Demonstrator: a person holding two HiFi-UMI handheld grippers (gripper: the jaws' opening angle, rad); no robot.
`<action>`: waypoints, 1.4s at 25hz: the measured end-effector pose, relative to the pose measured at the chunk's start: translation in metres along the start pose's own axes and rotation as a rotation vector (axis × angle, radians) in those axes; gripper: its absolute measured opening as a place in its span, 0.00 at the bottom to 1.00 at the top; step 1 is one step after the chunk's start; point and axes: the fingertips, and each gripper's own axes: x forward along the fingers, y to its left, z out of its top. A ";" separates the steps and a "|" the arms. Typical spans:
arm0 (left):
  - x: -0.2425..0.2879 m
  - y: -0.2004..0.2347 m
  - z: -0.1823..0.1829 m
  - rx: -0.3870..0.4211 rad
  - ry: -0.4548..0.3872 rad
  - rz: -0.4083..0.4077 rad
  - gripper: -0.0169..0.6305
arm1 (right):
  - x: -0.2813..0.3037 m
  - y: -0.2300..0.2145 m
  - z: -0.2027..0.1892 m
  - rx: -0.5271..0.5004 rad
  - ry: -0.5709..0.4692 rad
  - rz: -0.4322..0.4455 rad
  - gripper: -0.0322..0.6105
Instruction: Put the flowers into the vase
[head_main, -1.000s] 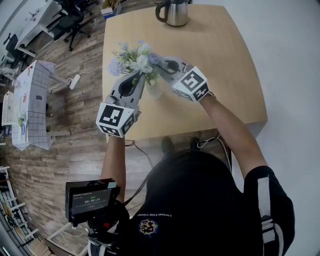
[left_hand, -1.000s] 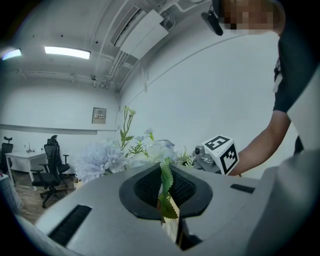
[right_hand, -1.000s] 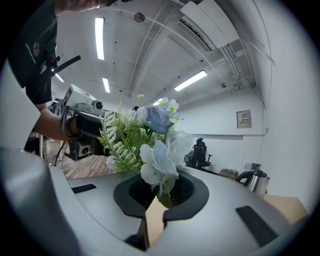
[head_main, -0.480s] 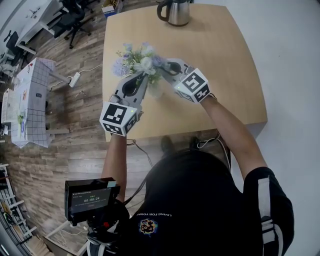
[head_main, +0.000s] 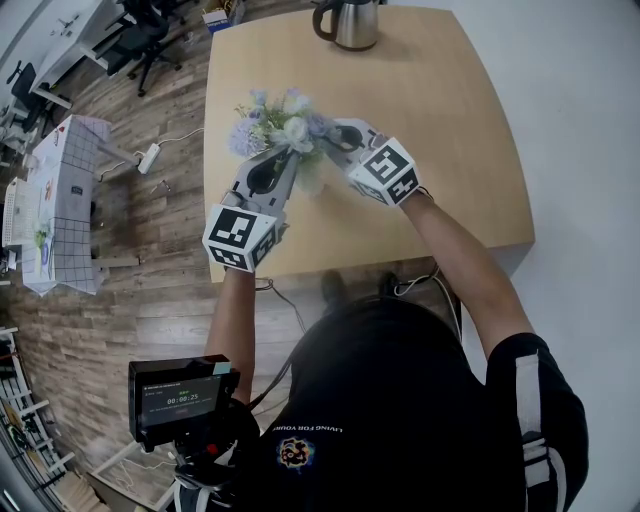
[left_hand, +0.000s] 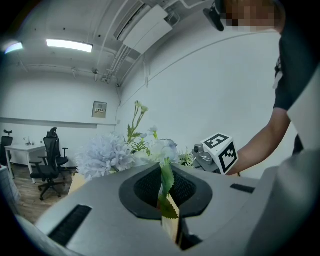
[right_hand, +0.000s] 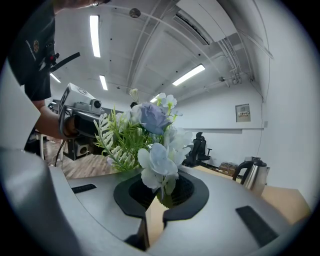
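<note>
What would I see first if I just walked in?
A bunch of pale blue and white flowers is held over the wooden table, pinched between the left tongs and the right tongs. A shiny kettle stands at the table's far edge.

My right gripper (right_hand: 161, 204) has its jaws pinched together on the green stem base of the flowers (right_hand: 150, 145). Their pale blue and white blooms and fern-like leaves rise straight ahead. Behind them on the left I see the left gripper (right_hand: 102, 122). At right, a steel kettle (right_hand: 254, 176) stands on the wooden table (right_hand: 287, 197).
</note>
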 end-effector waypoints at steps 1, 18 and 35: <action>0.000 0.000 0.000 -0.003 -0.001 -0.001 0.05 | 0.000 0.000 0.000 -0.001 0.001 -0.001 0.10; 0.001 -0.006 -0.010 -0.080 -0.026 -0.026 0.05 | -0.008 -0.001 -0.010 0.004 0.023 0.001 0.10; -0.003 0.006 -0.006 -0.104 -0.066 0.003 0.05 | -0.006 -0.001 -0.027 0.099 0.066 0.049 0.19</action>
